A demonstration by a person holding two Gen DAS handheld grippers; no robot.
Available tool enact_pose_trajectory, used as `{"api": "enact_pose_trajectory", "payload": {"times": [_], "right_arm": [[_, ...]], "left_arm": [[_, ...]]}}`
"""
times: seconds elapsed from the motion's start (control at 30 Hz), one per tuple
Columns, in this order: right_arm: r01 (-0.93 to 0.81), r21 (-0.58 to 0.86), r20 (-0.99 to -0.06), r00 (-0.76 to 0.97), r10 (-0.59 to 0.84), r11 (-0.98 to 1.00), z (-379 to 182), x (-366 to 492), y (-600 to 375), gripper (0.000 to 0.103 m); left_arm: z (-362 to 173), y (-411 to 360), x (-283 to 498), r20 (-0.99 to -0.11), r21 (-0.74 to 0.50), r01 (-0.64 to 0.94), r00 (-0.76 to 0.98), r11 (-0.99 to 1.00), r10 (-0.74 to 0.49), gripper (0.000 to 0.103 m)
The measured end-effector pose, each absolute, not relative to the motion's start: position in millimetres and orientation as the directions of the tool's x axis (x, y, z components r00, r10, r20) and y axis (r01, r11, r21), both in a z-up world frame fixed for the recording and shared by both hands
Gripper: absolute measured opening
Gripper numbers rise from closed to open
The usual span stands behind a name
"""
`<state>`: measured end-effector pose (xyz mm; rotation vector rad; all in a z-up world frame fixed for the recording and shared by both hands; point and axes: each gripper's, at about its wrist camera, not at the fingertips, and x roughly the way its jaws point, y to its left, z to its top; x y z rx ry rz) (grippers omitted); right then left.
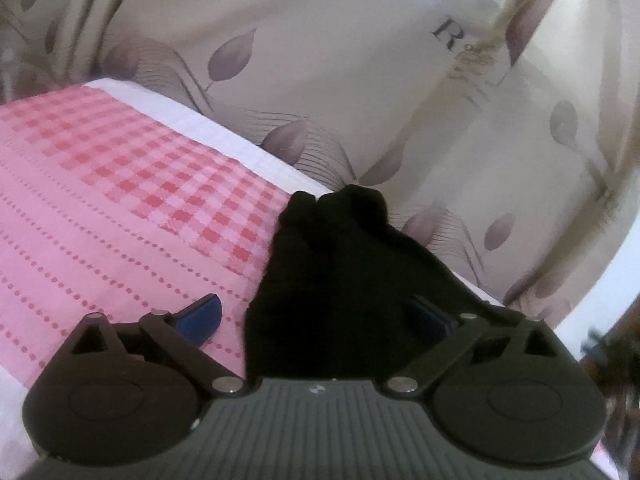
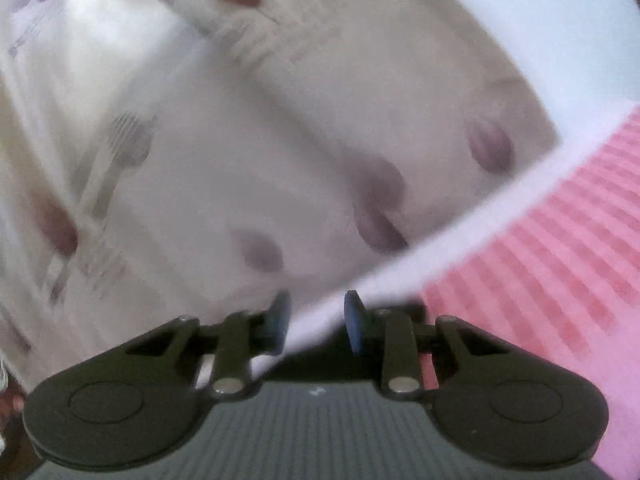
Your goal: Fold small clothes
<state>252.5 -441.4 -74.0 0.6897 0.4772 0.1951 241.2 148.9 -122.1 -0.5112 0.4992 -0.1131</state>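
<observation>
A small black garment (image 1: pixel 340 280) lies bunched on the pink checked cloth (image 1: pixel 120 184), near its white far edge. My left gripper (image 1: pixel 316 320) is open, its blue-padded fingers (image 1: pixel 202 316) wide apart with the garment's near end between them; the right pad is partly hidden by the black fabric. In the right wrist view my right gripper (image 2: pixel 316 320) is open and empty, hovering over the white edge (image 2: pixel 460 240) of the pink cloth (image 2: pixel 560 260). That view is blurred by motion. The black garment does not show there.
A cream mattress with purple leaf print (image 1: pixel 360 80) stands upright behind the pink cloth and fills most of the right wrist view (image 2: pixel 240 140). A white wall (image 2: pixel 560 20) is at the upper right there.
</observation>
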Motion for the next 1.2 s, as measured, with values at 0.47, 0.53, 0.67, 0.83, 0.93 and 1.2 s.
{"api": "enact_pose_trajectory", "payload": {"times": [0.47,0.53,0.67,0.83,0.93,1.2], "right_arm": [[-0.142,0.446,-0.497,0.781,0.377,0.883,-85,183,-396,0.012],[-0.185,0.433,-0.507,0.759,0.408,0.882,-82,187,-391,0.011],[-0.197,0.455,-0.517,0.735,0.437,0.869,-83,198,-394,0.012],[-0.225,0.474,-0.532,0.698,0.48,0.851,-90,212,-389,0.012],[-0.236,0.467,-0.537,0.69,0.485,0.852,-89,215,-385,0.007],[-0.217,0.588,-0.458,0.704,0.542,0.779,-80,177,-426,0.006]], "left_arm": [[-118,149,239,-0.489,-0.457,0.045,0.822,0.889,-0.292,0.053],[-118,152,238,-0.5,-0.455,0.06,0.809,0.889,-0.31,0.052],[-116,155,239,-0.515,-0.443,0.104,0.783,0.891,-0.348,0.072],[-116,150,249,-0.538,-0.413,0.139,0.761,0.9,-0.364,0.045],[-118,139,253,-0.585,-0.354,0.162,0.73,0.921,-0.353,0.008],[-95,160,214,-0.566,-0.4,0.138,0.74,0.906,-0.363,0.007]]}}
